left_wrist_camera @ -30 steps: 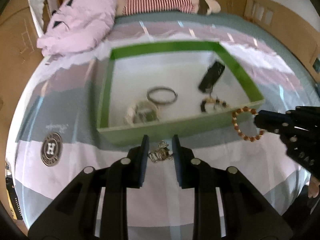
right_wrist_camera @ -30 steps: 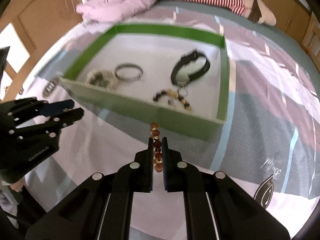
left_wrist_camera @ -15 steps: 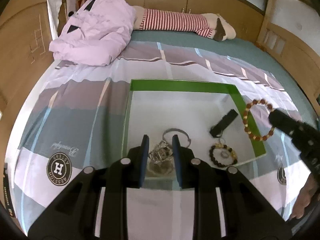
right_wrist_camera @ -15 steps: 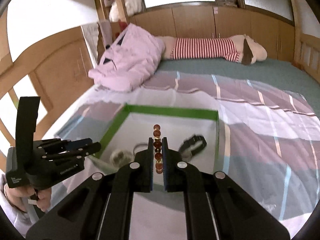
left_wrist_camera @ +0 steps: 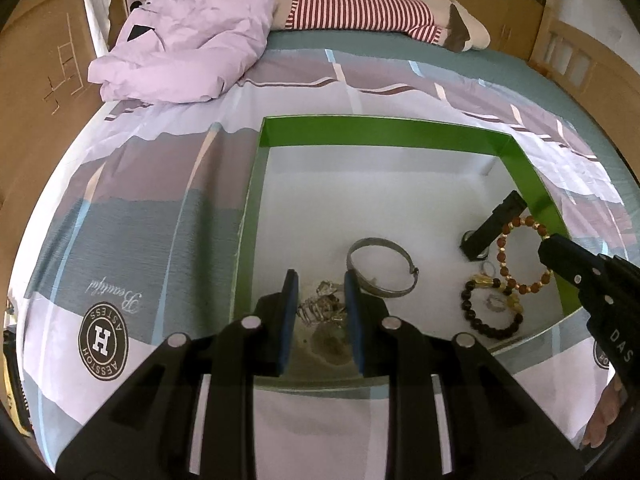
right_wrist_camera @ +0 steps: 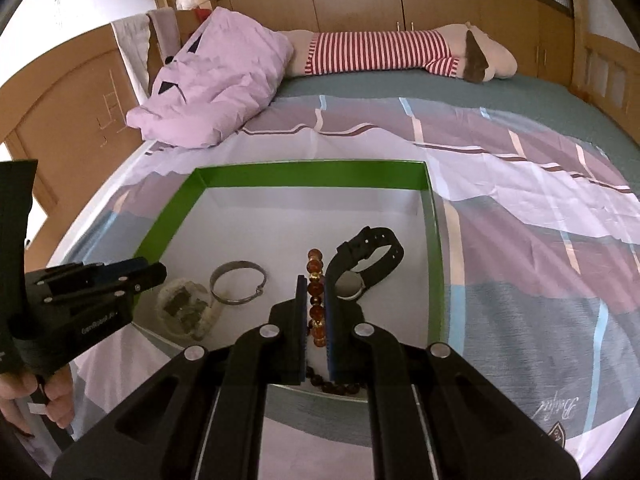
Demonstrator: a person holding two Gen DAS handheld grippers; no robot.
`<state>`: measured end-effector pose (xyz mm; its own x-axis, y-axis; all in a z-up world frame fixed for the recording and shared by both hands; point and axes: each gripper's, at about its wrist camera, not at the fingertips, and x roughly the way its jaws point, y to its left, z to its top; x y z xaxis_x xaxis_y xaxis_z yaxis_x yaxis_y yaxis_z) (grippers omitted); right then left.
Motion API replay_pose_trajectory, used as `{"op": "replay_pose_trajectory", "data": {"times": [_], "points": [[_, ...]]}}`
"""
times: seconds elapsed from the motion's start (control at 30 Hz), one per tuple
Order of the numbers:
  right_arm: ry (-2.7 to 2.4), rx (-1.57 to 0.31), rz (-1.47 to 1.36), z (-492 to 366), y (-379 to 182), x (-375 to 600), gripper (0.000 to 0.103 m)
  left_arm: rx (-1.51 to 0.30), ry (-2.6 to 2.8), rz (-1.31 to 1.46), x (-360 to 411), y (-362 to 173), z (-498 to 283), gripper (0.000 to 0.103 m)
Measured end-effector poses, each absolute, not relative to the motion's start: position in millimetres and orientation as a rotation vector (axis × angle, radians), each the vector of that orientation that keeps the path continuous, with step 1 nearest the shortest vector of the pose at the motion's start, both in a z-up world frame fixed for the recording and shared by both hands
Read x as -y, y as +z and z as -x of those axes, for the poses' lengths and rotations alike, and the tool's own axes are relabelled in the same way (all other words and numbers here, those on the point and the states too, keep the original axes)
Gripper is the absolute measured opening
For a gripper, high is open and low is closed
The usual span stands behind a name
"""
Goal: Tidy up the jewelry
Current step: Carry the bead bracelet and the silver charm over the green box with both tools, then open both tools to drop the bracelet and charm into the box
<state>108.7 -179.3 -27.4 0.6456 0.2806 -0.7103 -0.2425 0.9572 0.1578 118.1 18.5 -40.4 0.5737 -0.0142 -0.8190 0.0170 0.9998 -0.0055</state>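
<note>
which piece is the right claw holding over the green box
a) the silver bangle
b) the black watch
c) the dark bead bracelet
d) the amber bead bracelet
d) the right claw is shut on the amber bead bracelet, its beads clamped between the pads, while the silver bangle, black watch and dark bead bracelet all lie on the floor of the green box.

You have a bright green-walled tray (right_wrist_camera: 172, 216) with a white floor, lying on a bedspread (right_wrist_camera: 520, 184) of lilac, mauve and grey-teal blocks with pale blue and white stripes. Your amber-brown bead bracelet (right_wrist_camera: 315, 292) hangs beside a black watch (right_wrist_camera: 368, 252) and a silver bangle (right_wrist_camera: 238, 282). Behind, you see a pink duvet (right_wrist_camera: 216, 80) and a red-and-white striped plush (right_wrist_camera: 380, 54).
</note>
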Motion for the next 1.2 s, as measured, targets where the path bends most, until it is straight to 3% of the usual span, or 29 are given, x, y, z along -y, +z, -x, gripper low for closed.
{"op": "replay_pose_trajectory", "data": {"times": [0.83,0.9,0.97,1.0,1.03,1.07,1.13,1.2], "points": [[0.260,-0.839,-0.037,-121.4,-33.0,181.7,0.007,-0.938,-0.006,-0.078,-3.1,-43.1,-114.5,0.023],[0.252,-0.851,-0.039,-122.6,-34.6,182.7,0.008,-0.942,-0.003,-0.073,-3.4,-43.2,-114.7,0.029],[0.241,-0.855,-0.050,-122.5,-35.0,184.3,0.022,-0.943,-0.004,-0.066,-4.2,-42.3,-114.6,0.048],[0.240,-0.853,-0.060,-122.0,-34.2,185.8,0.045,-0.937,-0.001,-0.066,-4.4,-41.5,-114.1,0.056],[0.243,-0.839,-0.074,-120.6,-32.3,187.4,0.059,-0.928,-0.001,-0.067,-4.2,-39.6,-112.9,0.060],[0.243,-0.826,-0.081,-118.9,-29.3,188.2,0.059,-0.925,-0.003,-0.070,-3.5,-38.7,-112.0,0.062],[0.248,-0.821,-0.070,-117.5,-25.1,187.1,0.062,-0.914,-0.012,-0.081,-1.3,-34.8,-109.0,0.076],[0.257,-0.801,-0.069,-113.9,-20.0,187.1,0.080,-0.885,0.000,-0.107,1.3,-26.5,-102.7,0.087]]}}
